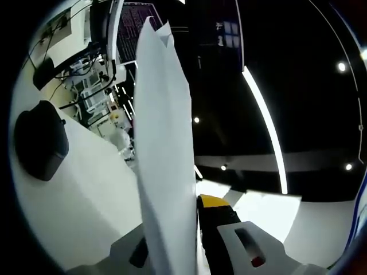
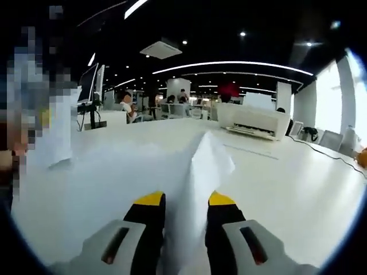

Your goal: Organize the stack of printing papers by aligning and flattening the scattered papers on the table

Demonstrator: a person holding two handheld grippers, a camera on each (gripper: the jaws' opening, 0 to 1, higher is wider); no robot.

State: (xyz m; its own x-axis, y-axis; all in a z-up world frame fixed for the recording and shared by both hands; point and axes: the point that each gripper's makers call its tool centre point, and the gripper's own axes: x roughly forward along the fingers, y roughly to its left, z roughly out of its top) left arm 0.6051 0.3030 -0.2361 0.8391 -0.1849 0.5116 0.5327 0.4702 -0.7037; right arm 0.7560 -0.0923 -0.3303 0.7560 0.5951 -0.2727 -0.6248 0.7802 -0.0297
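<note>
Pinching the papers (image 2: 198, 183) edge-on, our right gripper (image 2: 185, 209) has both jaws closed against the sheets; our left gripper (image 1: 172, 240) clamps the papers too, lifted above the table (image 2: 287, 189). We judge them light, floppy and slippery, best gripped near opposite edges.

Both views are bent strongly toward their edges by the fisheye lens. Light is cast by long ceiling strips (image 1: 265, 114) and small spotlights against a dark ceiling. The white table (image 2: 287, 183) is brightly lit and softly blurred; the windows (image 2: 328, 97) are glared out.
</note>
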